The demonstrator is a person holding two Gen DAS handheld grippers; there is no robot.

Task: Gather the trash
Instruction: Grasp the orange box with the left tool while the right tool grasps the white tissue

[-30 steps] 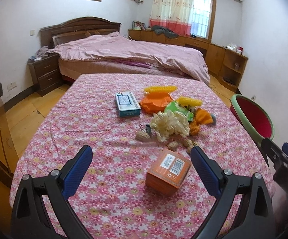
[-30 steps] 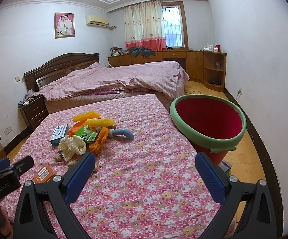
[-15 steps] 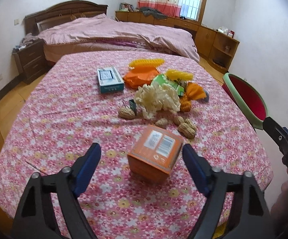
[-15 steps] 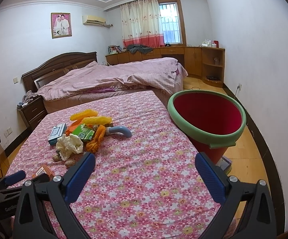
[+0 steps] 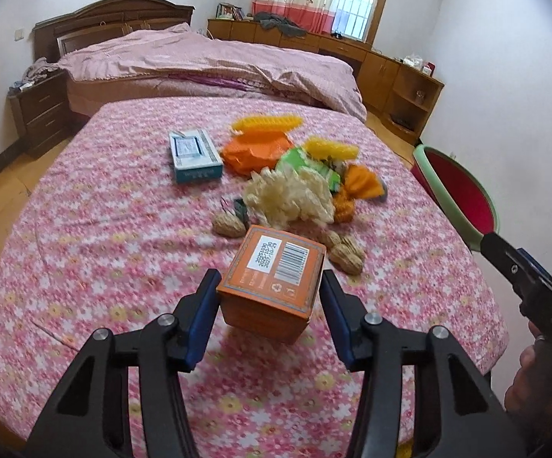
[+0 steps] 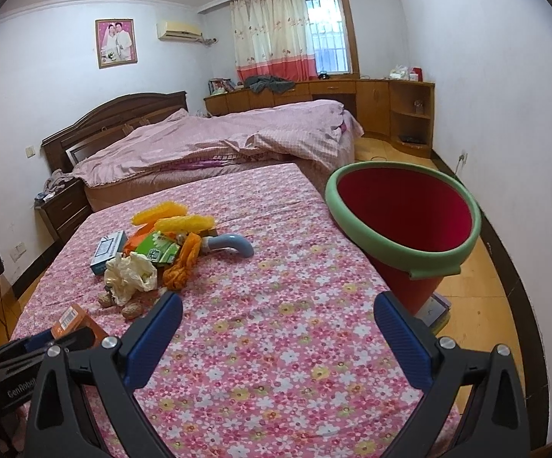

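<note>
An orange box (image 5: 274, 278) with a barcode label sits on the flowered table (image 5: 104, 229), between the blue pads of my left gripper (image 5: 270, 305), which is shut on it. The box also shows in the right wrist view (image 6: 75, 322). Behind it lies a trash pile: crumpled cream paper (image 5: 291, 198), peanuts (image 5: 346, 255), orange wrappers (image 5: 254, 149), yellow pieces (image 5: 266, 124), a green packet (image 5: 306, 162), a blue-white box (image 5: 193, 156). My right gripper (image 6: 277, 328) is open and empty over the table. A red bin with a green rim (image 6: 405, 210) stands right of the table.
A grey curved tube (image 6: 232, 244) lies by the pile. A bed with a pink quilt (image 6: 218, 141) stands behind the table, a nightstand (image 5: 41, 110) to its left. Wooden cabinets (image 6: 371, 103) run along the far wall.
My left gripper moved forward to the orange box and closed its pads onto the box's sides. The right gripper stayed open and barely moved.
</note>
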